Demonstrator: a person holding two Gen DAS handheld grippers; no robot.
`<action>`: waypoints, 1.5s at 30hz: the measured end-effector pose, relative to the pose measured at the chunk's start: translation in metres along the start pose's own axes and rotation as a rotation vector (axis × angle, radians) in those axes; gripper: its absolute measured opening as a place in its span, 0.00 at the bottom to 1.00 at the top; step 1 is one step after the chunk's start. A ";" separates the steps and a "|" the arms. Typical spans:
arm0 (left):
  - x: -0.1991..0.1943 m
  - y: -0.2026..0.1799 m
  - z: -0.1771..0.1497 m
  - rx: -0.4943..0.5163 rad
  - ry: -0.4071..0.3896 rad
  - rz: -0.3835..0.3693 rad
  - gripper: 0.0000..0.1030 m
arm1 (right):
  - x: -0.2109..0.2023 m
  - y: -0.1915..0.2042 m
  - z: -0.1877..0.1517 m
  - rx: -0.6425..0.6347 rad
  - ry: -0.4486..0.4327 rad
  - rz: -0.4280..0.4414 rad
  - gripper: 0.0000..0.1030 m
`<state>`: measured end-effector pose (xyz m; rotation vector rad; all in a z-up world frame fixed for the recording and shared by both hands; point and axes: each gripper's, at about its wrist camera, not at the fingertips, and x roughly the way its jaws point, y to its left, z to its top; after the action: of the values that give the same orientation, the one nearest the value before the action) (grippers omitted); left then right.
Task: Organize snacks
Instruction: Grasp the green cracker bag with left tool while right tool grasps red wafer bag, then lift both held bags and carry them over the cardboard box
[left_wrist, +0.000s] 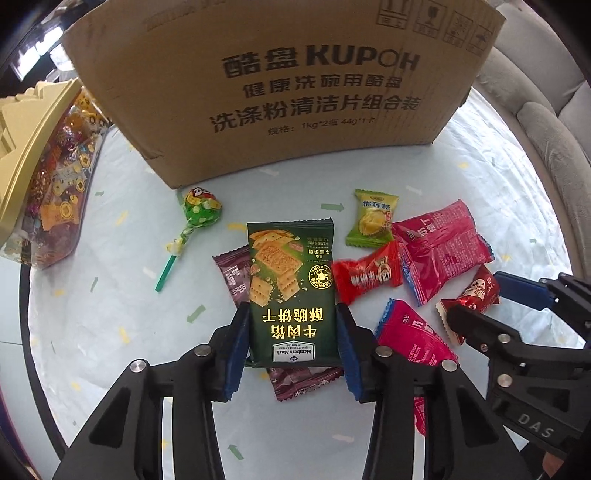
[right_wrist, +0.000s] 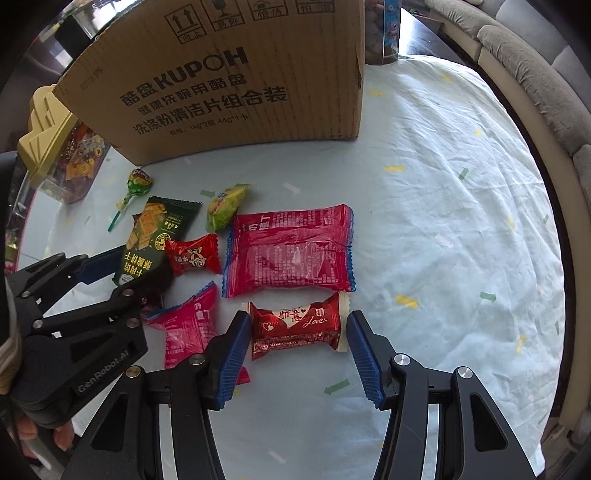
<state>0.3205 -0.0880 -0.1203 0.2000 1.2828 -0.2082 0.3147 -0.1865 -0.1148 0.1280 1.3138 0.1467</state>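
Snacks are lying all over the pale tablecloth (left_wrist: 110, 332) in the left wrist view, in front of a big cardboard box (left_wrist: 288, 85). The left gripper (left_wrist: 291, 350) is squeezing the green cracker pack (left_wrist: 290, 291) between its blue pads, on top of a maroon packet (left_wrist: 232, 275), with a lollipop (left_wrist: 199, 214) nearby. Over in the right wrist view, the right gripper (right_wrist: 297, 354) is sitting half open around a dark red candy (right_wrist: 295, 325), pads looking just off its ends, below a big red packet (right_wrist: 291, 251).
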 end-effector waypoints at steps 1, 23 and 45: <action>0.000 0.000 0.000 -0.004 0.000 -0.003 0.42 | 0.001 0.001 -0.001 -0.005 -0.003 -0.002 0.53; -0.082 0.040 -0.029 -0.057 -0.179 -0.100 0.42 | -0.062 0.002 -0.009 -0.018 -0.178 0.045 0.47; -0.167 0.055 -0.001 -0.080 -0.423 -0.113 0.42 | -0.149 0.025 0.028 -0.066 -0.423 0.052 0.47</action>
<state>0.2889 -0.0276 0.0413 0.0115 0.8803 -0.2792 0.3041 -0.1888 0.0384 0.1291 0.8836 0.1947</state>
